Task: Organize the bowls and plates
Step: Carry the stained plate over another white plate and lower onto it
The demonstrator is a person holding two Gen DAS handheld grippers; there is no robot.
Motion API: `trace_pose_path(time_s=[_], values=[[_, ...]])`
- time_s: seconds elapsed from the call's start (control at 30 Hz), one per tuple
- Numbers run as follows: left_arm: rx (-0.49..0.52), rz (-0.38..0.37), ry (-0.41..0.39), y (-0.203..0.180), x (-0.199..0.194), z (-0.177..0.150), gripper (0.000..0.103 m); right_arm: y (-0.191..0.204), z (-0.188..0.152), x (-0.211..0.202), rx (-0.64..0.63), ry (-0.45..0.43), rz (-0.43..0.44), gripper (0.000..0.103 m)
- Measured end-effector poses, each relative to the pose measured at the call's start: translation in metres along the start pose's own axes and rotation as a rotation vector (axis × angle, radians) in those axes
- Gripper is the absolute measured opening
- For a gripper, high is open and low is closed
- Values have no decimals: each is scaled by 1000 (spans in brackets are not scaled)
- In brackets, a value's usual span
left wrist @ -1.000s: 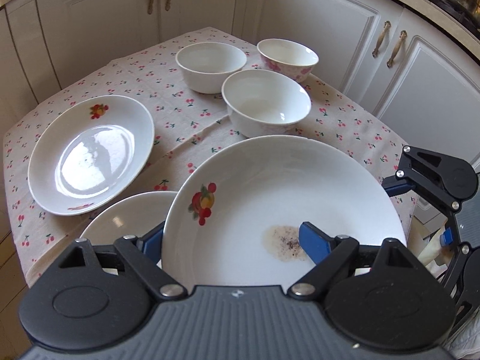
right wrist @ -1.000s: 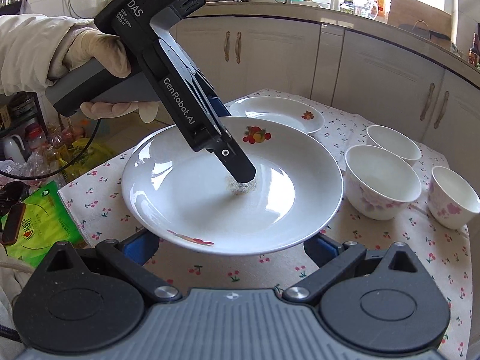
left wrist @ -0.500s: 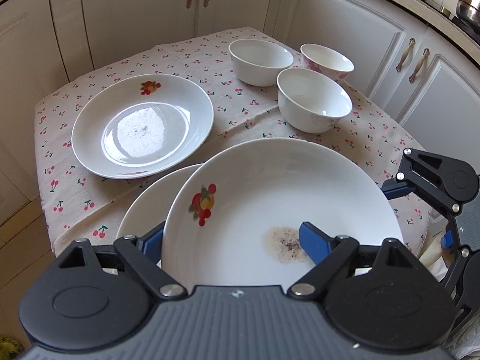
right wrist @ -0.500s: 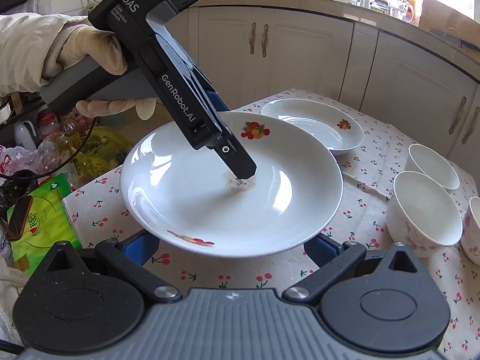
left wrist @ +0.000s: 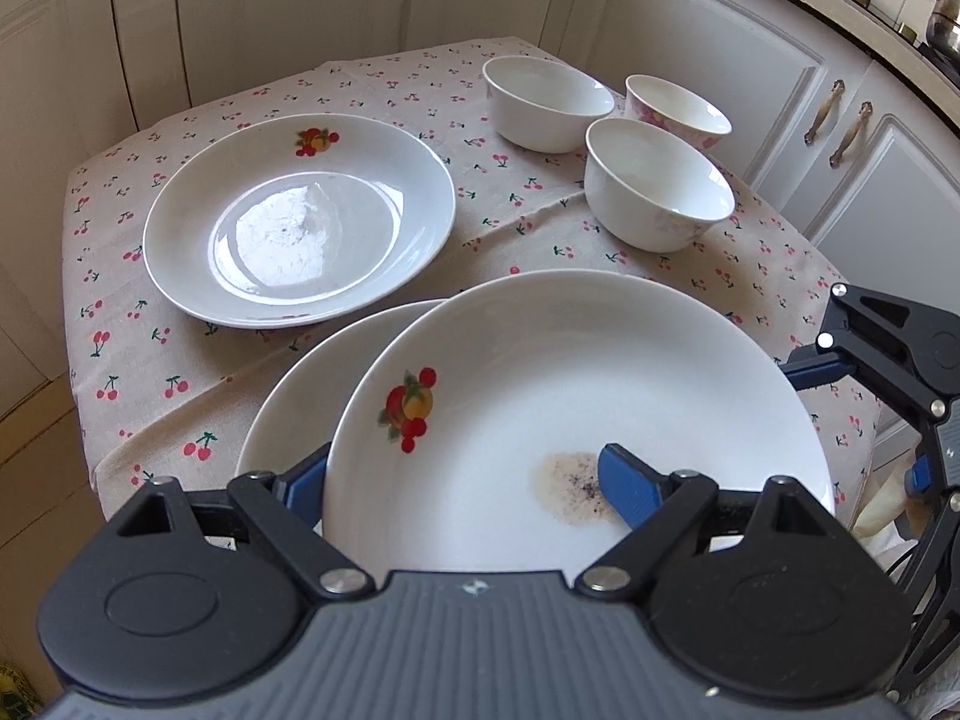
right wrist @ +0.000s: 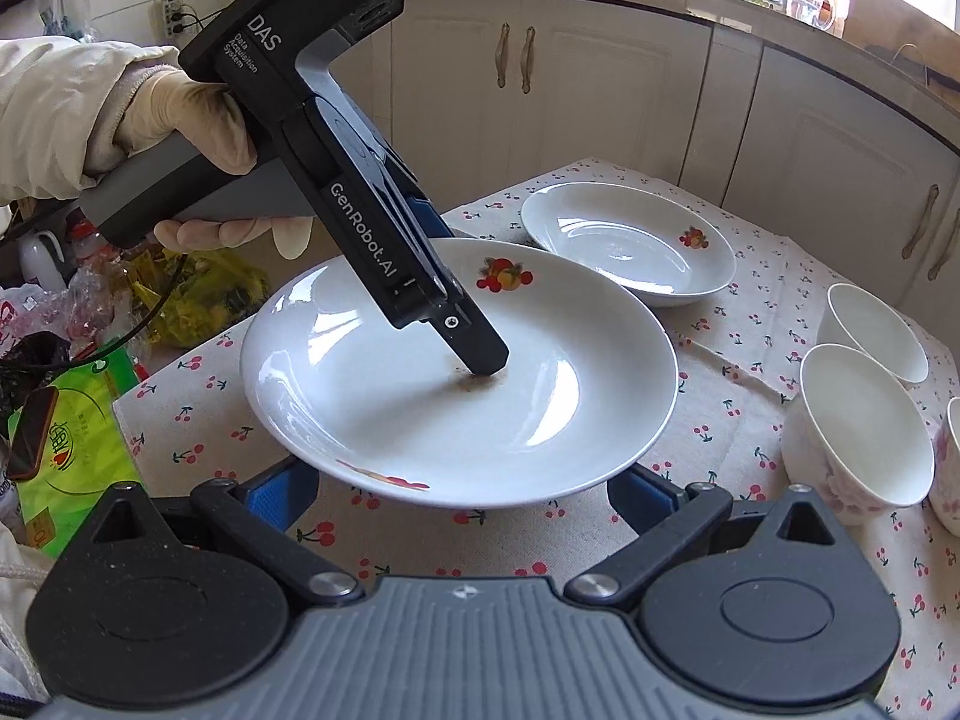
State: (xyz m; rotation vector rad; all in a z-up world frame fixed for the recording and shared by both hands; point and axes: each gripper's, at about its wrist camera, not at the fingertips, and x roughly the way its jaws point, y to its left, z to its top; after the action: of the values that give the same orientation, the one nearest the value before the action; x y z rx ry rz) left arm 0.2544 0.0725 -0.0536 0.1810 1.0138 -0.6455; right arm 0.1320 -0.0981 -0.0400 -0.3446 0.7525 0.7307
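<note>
Left jaws clamp stained plate; right jaws apart, empty. Three plates, three bowls.

The left gripper is a matte black tool with a grey pistol handle, its side printed in white with "DAS", "Data Acquisition System" and "GenRobot.AI"; a small screw sits near its narrow tip and a blue part shows along its far edge. The hand on the handle wears a pale cream glove under a cream padded sleeve, and a thin black cable trails down at the left. The right gripper shows a ribbed grey body near the camera, two rounded black housings, black link arms with silver rivets, and blue fingers
</note>
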Motion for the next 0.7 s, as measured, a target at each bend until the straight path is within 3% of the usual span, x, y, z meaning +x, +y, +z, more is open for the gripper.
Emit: trace_pose_path(time_s=[0.7], values=[[-24, 18, 34, 9, 4, -5, 90, 3, 4, 3, -9, 4, -5, 103]])
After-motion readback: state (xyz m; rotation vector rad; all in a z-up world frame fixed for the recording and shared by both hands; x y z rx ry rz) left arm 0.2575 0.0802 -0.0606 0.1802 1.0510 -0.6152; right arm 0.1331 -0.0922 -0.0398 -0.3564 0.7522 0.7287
